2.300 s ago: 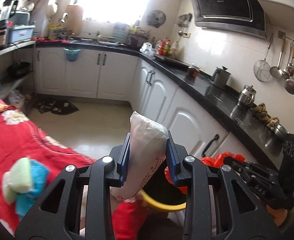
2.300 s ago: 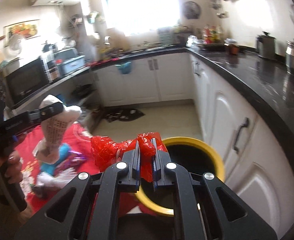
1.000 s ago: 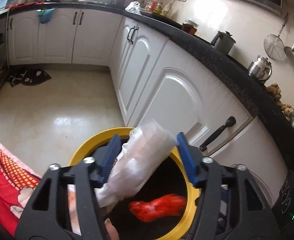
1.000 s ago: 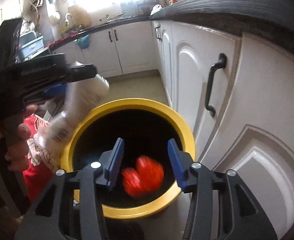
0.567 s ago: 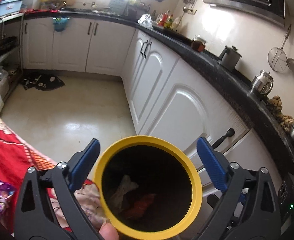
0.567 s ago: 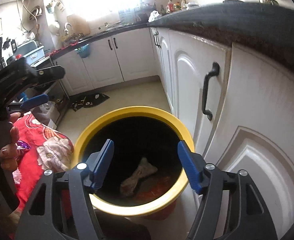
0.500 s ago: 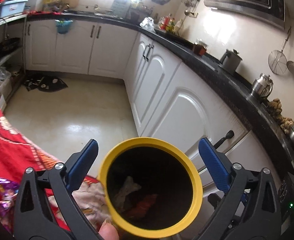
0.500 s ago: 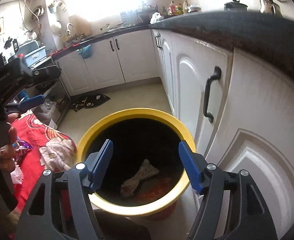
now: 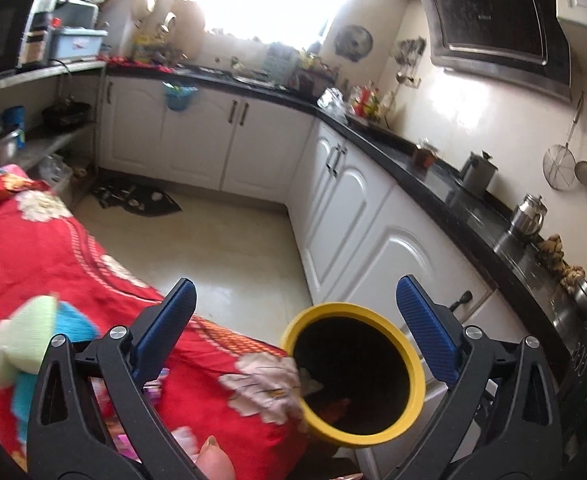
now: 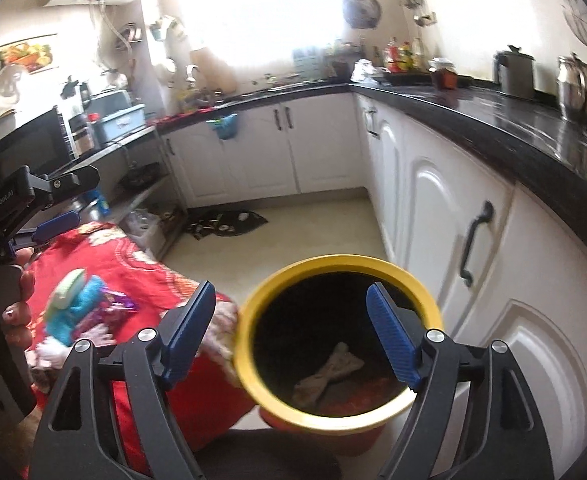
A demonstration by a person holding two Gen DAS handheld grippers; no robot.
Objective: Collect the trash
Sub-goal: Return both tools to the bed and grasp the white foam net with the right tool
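Here, yellow-rimmed bin [image 10: 343, 264] beside red tablecloth's edge [image 9: 229, 380], bare floor [image 9: 229, 248] beyond

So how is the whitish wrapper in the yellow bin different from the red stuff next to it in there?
The whitish wrapper is pale and twisted like a bow, narrow in the middle; the red bag is bright red and lies spread low. The wrapper shows whole, while the red bag is partly hidden beneath it and by the bin's rim. Both lie at the bottom of the yellow-rimmed bin, and no gripper holds either.
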